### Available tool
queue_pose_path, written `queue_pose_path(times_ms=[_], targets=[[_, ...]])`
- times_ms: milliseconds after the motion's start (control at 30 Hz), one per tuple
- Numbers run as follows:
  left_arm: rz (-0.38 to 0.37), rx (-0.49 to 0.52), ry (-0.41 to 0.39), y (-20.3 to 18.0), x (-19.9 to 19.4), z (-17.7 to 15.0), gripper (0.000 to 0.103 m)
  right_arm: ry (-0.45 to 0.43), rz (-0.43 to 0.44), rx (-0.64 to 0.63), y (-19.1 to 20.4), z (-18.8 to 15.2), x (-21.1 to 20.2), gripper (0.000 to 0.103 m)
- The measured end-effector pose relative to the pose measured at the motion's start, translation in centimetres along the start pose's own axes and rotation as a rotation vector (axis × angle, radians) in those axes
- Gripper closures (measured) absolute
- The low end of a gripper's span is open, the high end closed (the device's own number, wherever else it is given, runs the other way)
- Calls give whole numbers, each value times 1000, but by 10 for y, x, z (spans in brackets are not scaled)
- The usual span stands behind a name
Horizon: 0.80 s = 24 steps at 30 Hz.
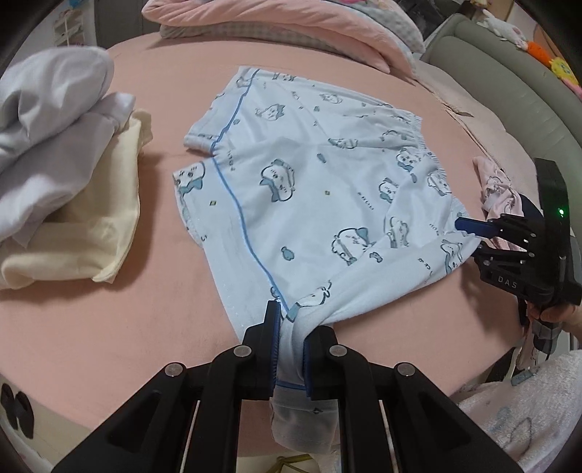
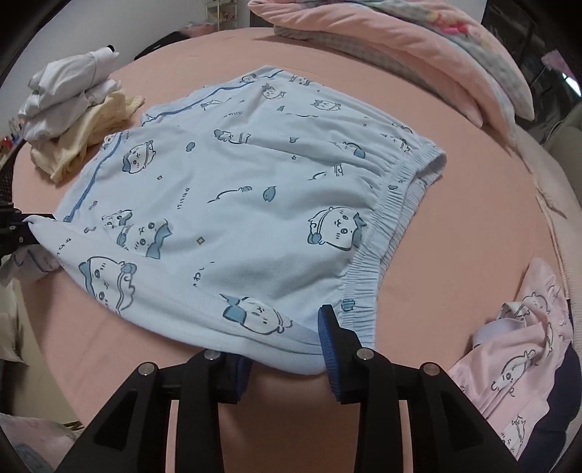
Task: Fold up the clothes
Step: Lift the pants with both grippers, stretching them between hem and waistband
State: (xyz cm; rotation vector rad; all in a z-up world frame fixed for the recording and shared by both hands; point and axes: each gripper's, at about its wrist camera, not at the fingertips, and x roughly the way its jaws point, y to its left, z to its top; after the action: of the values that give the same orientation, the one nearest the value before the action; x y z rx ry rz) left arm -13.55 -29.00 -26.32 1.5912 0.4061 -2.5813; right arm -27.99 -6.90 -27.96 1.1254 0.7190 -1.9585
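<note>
A pair of light blue shorts (image 1: 309,189) printed with cartoon characters is spread over the middle of a bed covered with a pink sheet (image 1: 91,327); in the right wrist view the same shorts (image 2: 236,203) fill the centre of the frame, with the gathered elastic waistband (image 2: 385,233) running down the right side. At the bottom centre of the left wrist view, the left tongs (image 1: 289,349) are seen clamped on a bunched corner of the shorts, the cloth being pinched between the two blue pads and hanging out below them. In the right wrist view these tongs are only partly seen at the left edge, where the corner of the fabric is drawn to a point. The right tongs (image 2: 287,349) are shown at the bottom centre of the right wrist view with their fingers apart; the near edge of the shorts lies between them, and the pads are not pressed on the cloth. In the left wrist view the right tongs (image 1: 473,236) are seen at the right edge, at the side of the shorts, held by a hand (image 1: 556,313). A stack of folded white and cream clothes (image 1: 69,174) is placed at the upper left of the frame, well apart from the shorts. A pink printed garment (image 2: 523,349) lies at the lower right of the right wrist view. Pink bedding (image 1: 291,29) is piled along the top of the frame.
</note>
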Motion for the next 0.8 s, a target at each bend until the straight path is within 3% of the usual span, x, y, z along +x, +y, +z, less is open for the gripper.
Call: queue_pose_path(times_ms=[100,167,233,333,500,567,600,633,800], targets=[[-2,-13,-2,2,1,-1,94,-32,-97,-50,9,-2,-1,69],[2,-9,-5,1,0,-2,94,-61,-212,-131,19,-4,-4,63],[1,-7,-5,1,-2,-1,94,-87,-356,-248,32,-11,-1,46],[3,-3,-8,1,-4,0,94,-109,-491,-339,31,-20,2,43],[15,-4,-7,0,-5,-2,94,-96,-428,-202,14,-14,6,46],[19,-9,-6,0,-4,-3,94,-77,-394,-171,13,-12,9,61],[18,-17,-8,1,-3,-3,94,-65,-378,-157,13,-10,9,74],[16,-26,-10,1,-3,-3,94,-52,-361,-144,13,-8,9,79],[-38,-124,-60,11,-15,-6,94,-39,-305,-23,2,2,-3,83]])
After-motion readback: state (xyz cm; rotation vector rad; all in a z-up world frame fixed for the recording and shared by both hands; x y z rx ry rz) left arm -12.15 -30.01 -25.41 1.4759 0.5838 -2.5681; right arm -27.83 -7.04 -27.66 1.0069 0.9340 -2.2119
